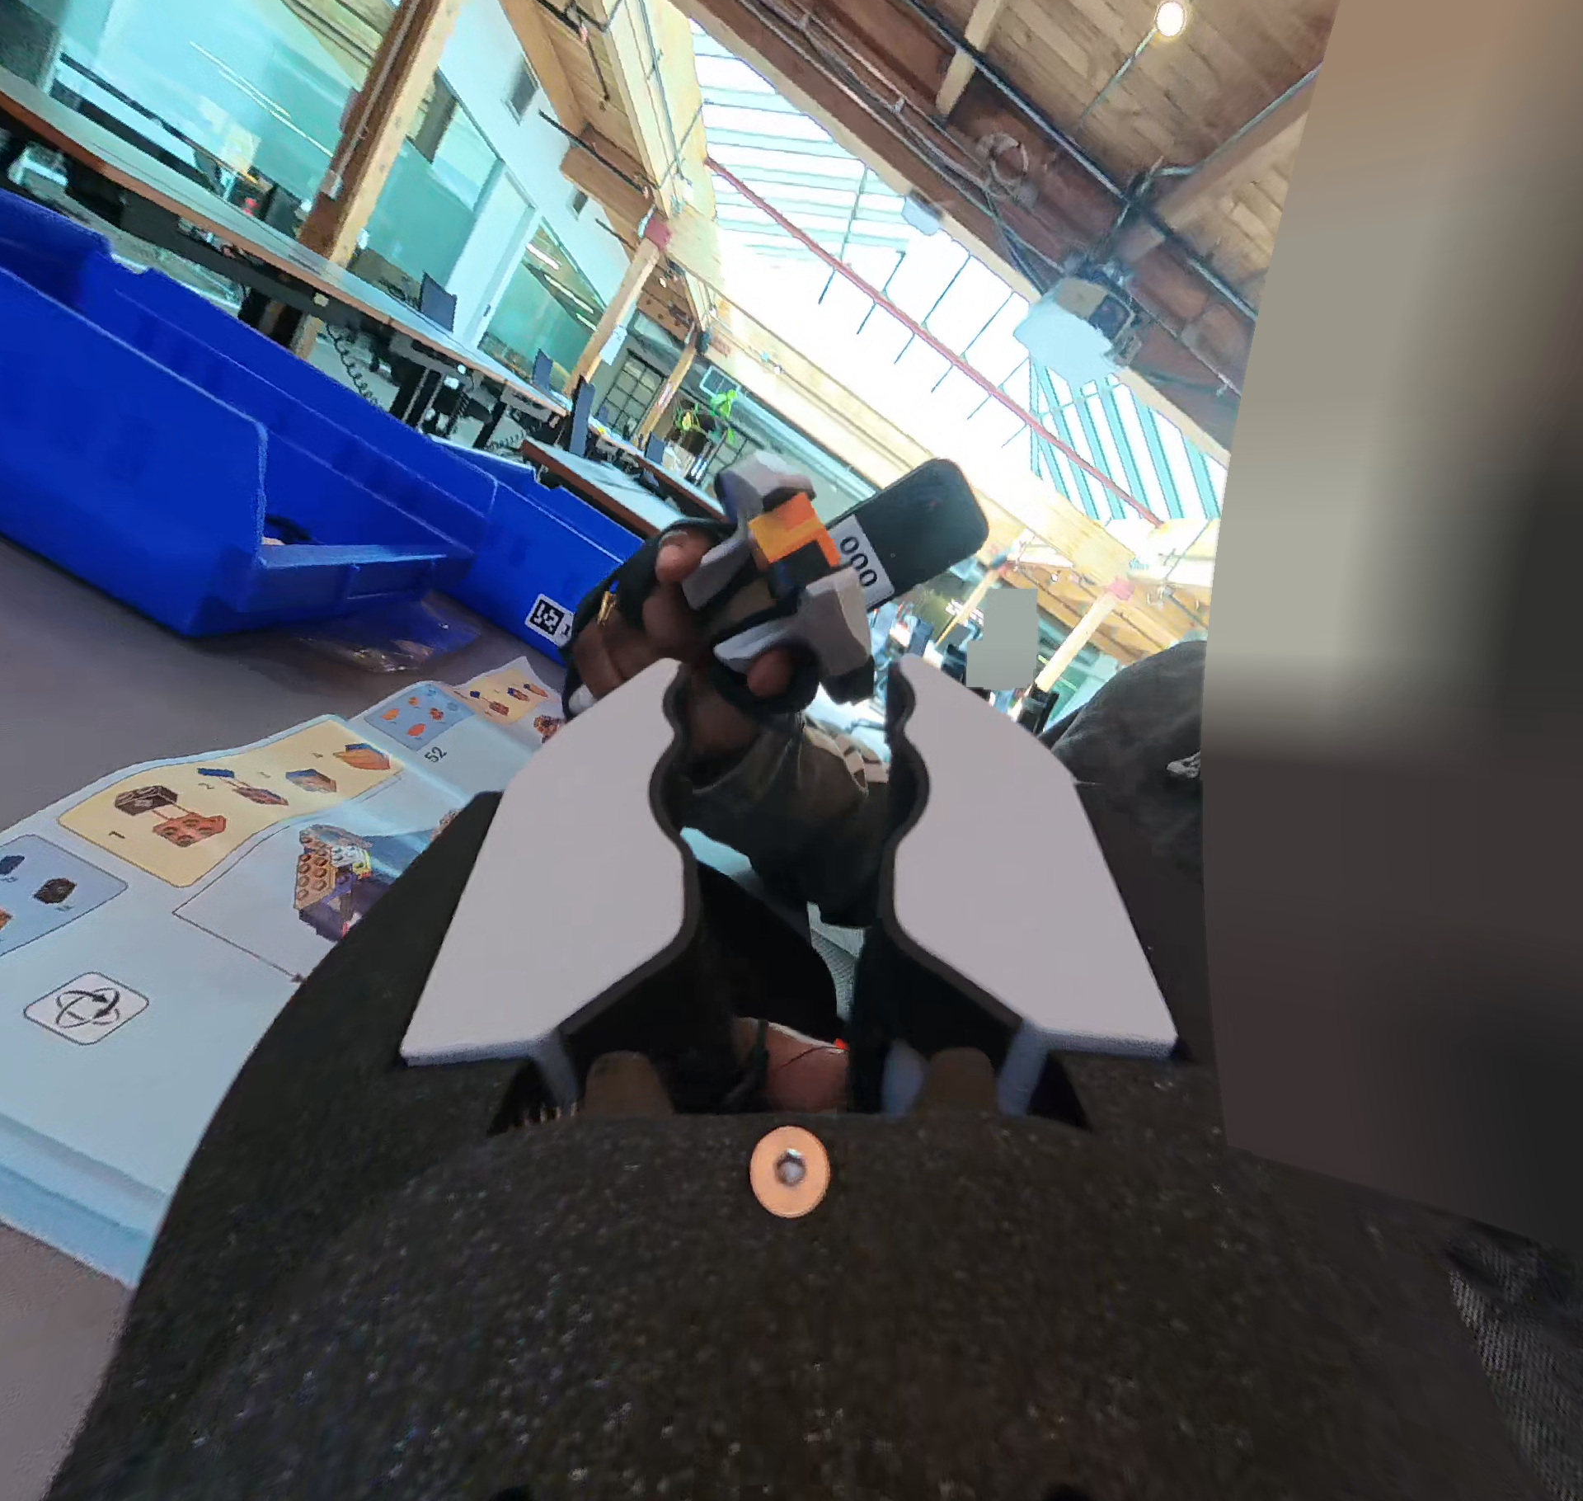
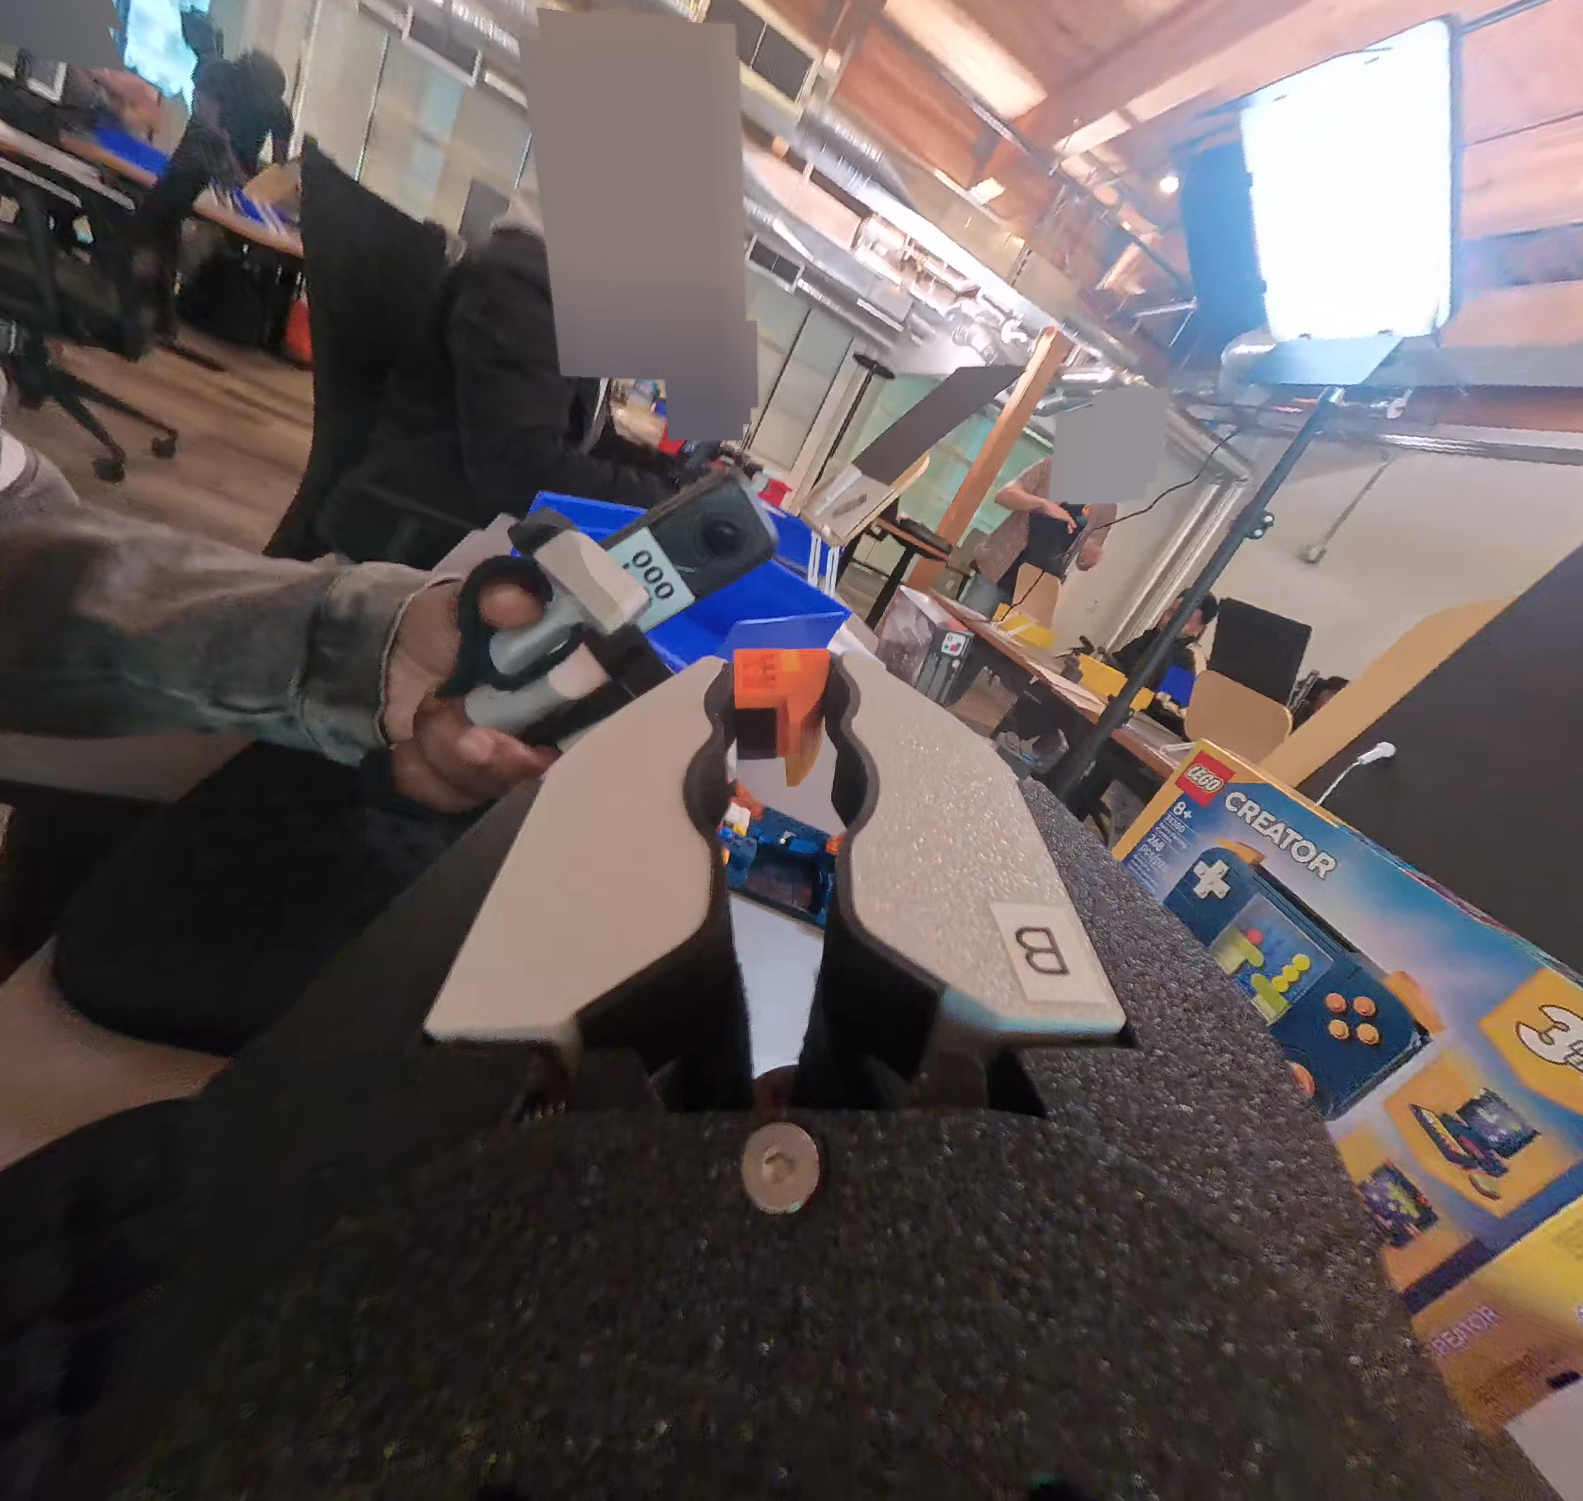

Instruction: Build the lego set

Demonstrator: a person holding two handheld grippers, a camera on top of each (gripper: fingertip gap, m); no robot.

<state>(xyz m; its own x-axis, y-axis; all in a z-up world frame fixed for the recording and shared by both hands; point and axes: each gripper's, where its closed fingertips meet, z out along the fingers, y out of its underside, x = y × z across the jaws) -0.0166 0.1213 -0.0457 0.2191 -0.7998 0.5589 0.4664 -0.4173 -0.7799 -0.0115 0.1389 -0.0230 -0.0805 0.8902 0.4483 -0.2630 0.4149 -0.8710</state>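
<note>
A small assembly of orange, dark blue and black plastic building bricks (image 2: 775, 710) is pinched at the tips of the right tongs (image 2: 778, 719), whose grey fingers (image 2: 899, 783) are pressed on it from both sides; in the left wrist view the same brick assembly (image 1: 792, 547) is seen clamped between those grey fingers, raised off the table in a person's hand (image 1: 651, 637). The left tongs (image 1: 784, 719) are spread apart with nothing between the pads, and the hand and right tongs are seen through the gap, farther off. Below the tips of the right tongs, a larger blue and orange brick build (image 2: 775, 856) lies on the white surface. To the left of the right tongs, the left tongs (image 2: 582, 612) are seen in a hand with a grey sleeve (image 2: 197, 629), a black camera (image 2: 711, 534) mounted on top. Behind the tips, a blue plastic bin (image 2: 754, 594) stands. To the right of the right tongs, a printed cardboard toy box (image 2: 1336, 971) lies. To the left of the left tongs, an open paper instruction booklet (image 1: 197, 851) is spread on the grey table (image 1: 128, 689), with blue bins (image 1: 214, 466) beyond it.
</note>
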